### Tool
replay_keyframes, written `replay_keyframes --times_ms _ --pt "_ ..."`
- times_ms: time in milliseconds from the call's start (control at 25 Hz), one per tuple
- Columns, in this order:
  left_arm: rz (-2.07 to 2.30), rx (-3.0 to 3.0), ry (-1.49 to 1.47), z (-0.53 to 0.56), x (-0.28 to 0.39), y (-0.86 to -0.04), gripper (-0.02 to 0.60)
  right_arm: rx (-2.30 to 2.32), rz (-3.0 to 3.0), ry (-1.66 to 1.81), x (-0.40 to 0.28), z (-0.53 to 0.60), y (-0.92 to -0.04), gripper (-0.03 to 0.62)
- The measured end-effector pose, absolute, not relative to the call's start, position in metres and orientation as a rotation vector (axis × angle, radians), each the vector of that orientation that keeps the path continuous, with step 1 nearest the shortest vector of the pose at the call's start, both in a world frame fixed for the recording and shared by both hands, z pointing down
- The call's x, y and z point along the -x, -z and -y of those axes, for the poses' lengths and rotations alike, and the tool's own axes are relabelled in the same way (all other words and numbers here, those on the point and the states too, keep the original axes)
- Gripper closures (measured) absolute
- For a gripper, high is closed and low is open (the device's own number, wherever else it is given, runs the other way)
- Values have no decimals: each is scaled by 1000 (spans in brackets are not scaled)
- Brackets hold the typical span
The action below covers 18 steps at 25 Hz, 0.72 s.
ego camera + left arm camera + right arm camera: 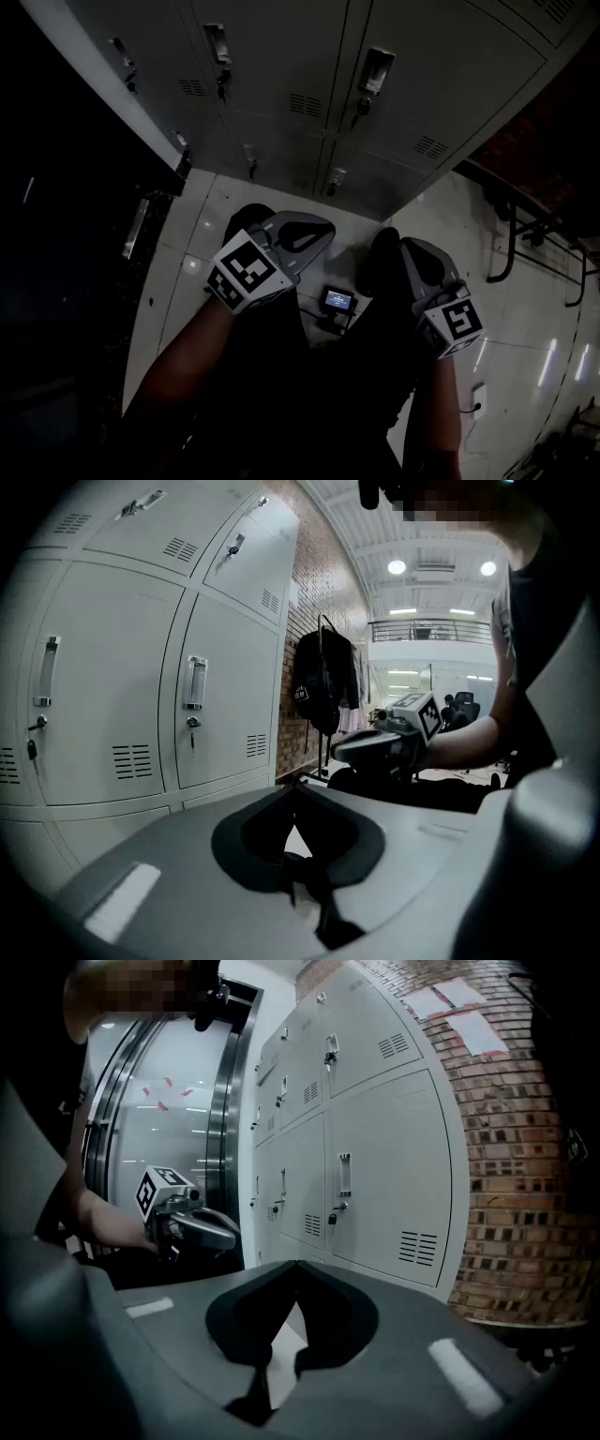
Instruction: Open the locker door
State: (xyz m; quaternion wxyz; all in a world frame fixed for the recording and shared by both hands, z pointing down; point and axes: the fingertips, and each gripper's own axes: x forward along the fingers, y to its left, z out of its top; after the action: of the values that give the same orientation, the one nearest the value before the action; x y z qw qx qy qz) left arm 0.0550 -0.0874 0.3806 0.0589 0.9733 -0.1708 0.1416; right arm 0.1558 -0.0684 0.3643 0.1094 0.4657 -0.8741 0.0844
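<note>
A bank of grey lockers (281,84) runs across the top of the head view, every door closed, with handles such as the handle (375,70) and keys below them. My left gripper (323,227) and right gripper (410,244) are held low over the person's legs, well short of the lockers and touching nothing. In the left gripper view the left gripper (298,785) is shut and empty, with a locker door (225,696) off to its left. In the right gripper view the right gripper (298,1263) is also shut and empty, with a locker door (394,1185) ahead on its right.
A small device with a lit screen (337,300) lies on the glossy white floor between the grippers. Black metal rack legs (511,239) stand at the right. A black backpack (323,682) hangs by a brick wall (525,1176). A dark doorway (56,234) is at the left.
</note>
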Motion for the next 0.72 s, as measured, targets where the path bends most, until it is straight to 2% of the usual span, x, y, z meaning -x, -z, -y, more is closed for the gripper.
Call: replay_keyframes --times_ms 720 --pt "527 -2953 -407 92 -52 -375 571 -1280 2468 -41 -129 94 -367 591"
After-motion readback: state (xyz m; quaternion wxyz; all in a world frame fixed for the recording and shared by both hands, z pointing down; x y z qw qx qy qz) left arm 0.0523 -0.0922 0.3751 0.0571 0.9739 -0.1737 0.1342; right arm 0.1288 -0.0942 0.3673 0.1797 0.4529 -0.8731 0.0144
